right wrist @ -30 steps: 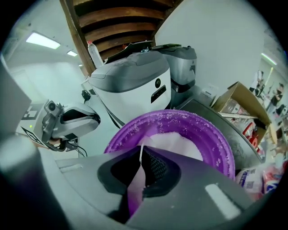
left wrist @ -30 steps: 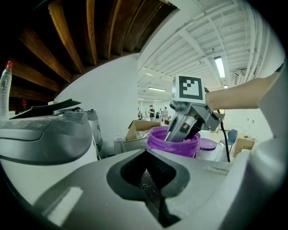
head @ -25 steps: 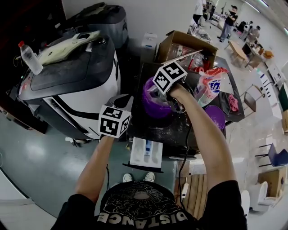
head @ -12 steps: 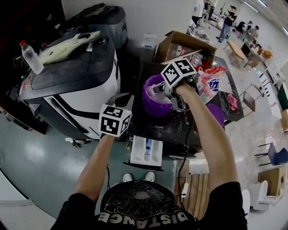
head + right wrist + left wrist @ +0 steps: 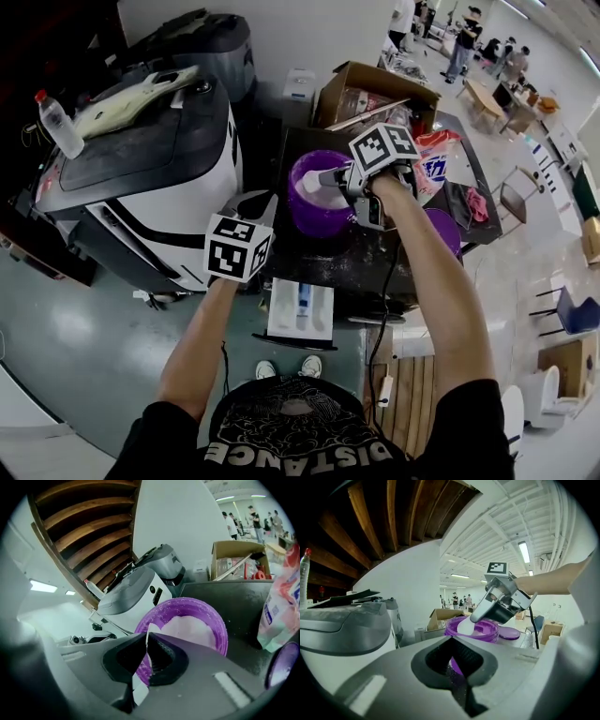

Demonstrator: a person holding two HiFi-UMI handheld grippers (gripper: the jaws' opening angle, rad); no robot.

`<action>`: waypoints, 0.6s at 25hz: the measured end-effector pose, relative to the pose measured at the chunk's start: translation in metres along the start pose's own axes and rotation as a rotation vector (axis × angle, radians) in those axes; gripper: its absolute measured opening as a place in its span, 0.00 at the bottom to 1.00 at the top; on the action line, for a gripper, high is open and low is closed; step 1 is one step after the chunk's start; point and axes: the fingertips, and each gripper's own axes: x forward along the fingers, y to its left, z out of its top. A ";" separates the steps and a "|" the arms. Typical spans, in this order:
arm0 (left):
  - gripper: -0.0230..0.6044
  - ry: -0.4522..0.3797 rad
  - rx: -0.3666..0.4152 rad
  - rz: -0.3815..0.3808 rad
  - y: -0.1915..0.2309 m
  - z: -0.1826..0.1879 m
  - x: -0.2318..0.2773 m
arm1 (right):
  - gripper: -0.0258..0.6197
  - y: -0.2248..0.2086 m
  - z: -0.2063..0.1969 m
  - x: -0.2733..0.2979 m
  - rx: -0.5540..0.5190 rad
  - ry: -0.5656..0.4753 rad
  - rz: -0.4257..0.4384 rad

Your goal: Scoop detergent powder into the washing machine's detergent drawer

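A purple tub (image 5: 323,220) of white detergent powder (image 5: 314,187) stands on the dark top of the washing machine (image 5: 375,267). Over the tub, my right gripper (image 5: 339,178) is shut on the thin handle of a white scoop (image 5: 148,641). In the left gripper view the scoop's bowl (image 5: 467,626) sits at the tub's rim (image 5: 487,635). The white detergent drawer (image 5: 302,311) is pulled out at the machine's front, below the tub. My left gripper (image 5: 251,202) hangs left of the tub, shut, with nothing in it.
A detergent bag (image 5: 437,169) and a purple lid (image 5: 446,231) lie right of the tub. A cardboard box (image 5: 370,89) stands behind. At the left is a black-and-white machine (image 5: 141,178) with a water bottle (image 5: 56,122) on it. Chairs and people fill the far right.
My right gripper has drawn back to the right across the tub with the scoop, uncovering the powder. The left gripper has stayed in place.
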 end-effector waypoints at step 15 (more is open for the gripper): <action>0.04 -0.015 0.009 -0.039 -0.021 0.005 0.004 | 0.09 0.002 0.003 -0.028 0.300 -0.281 0.215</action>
